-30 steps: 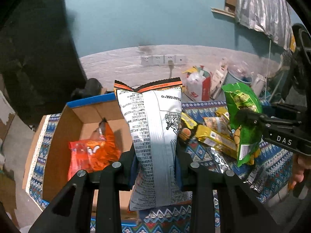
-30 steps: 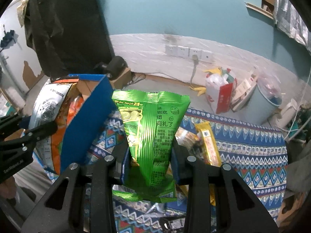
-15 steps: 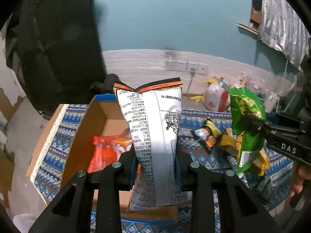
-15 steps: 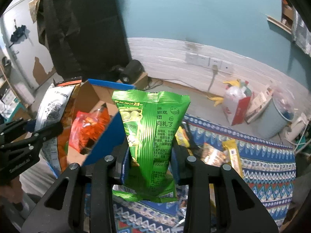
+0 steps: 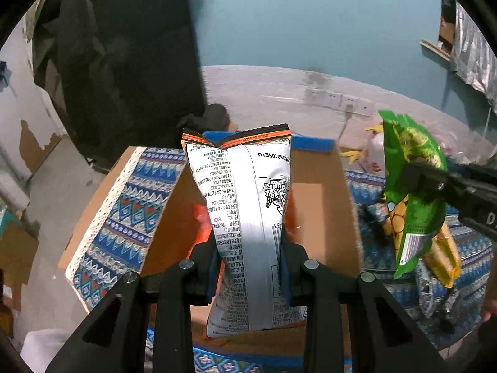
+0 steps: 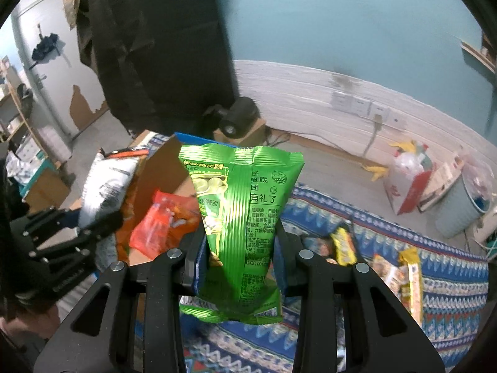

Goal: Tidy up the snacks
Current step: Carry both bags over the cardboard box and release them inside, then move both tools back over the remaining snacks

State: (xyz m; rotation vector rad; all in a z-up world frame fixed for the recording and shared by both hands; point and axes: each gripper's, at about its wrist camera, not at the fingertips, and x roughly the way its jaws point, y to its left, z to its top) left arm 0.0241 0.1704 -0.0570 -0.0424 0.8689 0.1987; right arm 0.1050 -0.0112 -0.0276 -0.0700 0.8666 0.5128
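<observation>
My left gripper [image 5: 250,267] is shut on a silver snack bag [image 5: 248,214] with an orange top edge, held upright over the open cardboard box [image 5: 323,205]. An orange-red snack packet [image 6: 161,223] lies inside the box. My right gripper [image 6: 237,261] is shut on a green snack bag [image 6: 242,217], held upright just right of the box; the green bag also shows in the left wrist view [image 5: 410,192]. The silver bag shows in the right wrist view [image 6: 102,183], over the box's left side.
The box stands on a patterned blue cloth [image 6: 450,286]. Several yellow snack packets [image 6: 410,276] lie on the cloth right of the box. A dark coat [image 6: 155,46] hangs behind. A red-and-white bag [image 6: 410,180] and a pale bin [image 6: 459,205] sit on the floor.
Both grippers have moved left with their bags. The silver bag now hangs over the box interior, and the green bag is closer to the box's right wall.
</observation>
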